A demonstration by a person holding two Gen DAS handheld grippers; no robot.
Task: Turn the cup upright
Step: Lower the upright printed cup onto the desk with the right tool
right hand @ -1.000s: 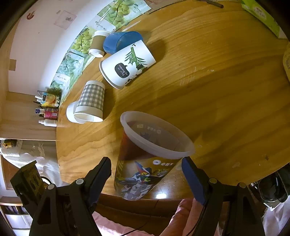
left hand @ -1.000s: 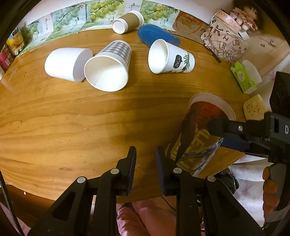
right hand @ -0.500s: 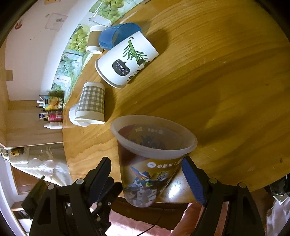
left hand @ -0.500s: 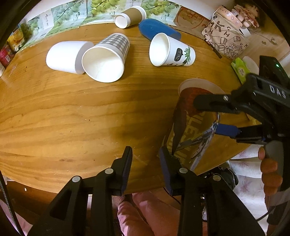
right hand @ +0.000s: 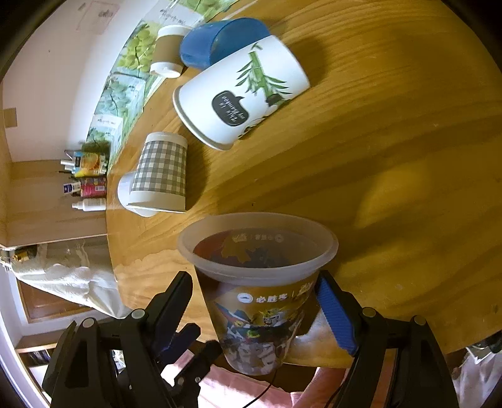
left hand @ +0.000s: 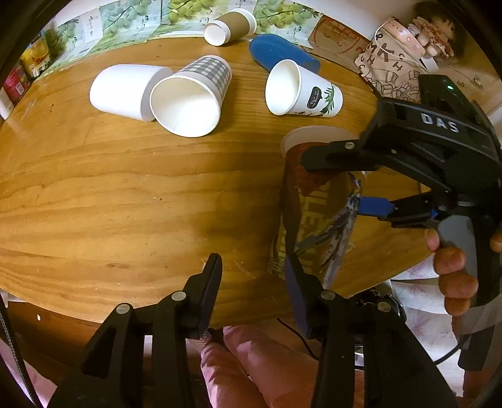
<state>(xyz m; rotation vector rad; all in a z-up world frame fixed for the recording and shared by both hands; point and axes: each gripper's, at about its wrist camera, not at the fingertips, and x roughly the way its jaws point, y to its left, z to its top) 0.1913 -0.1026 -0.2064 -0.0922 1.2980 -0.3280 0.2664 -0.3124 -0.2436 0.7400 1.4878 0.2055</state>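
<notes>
A printed plastic cup with a frosted rim stands upright at the near edge of the round wooden table; it also shows in the right wrist view. My right gripper is open, its jaws on either side of the cup just below the rim with small gaps. It shows from the side in the left wrist view. My left gripper is open and empty at the table's near edge, its right finger close beside the cup's base.
Several cups lie on their sides further back: a plain white one, a grey-checked one, a bamboo-print one, a blue one and a brown-sleeved one. A patterned bag stands back right.
My right gripper has moved in around the upright cup, until the cup sits deeper between its jaws. My left gripper has opened wider and shifted closer to the cup's base.
</notes>
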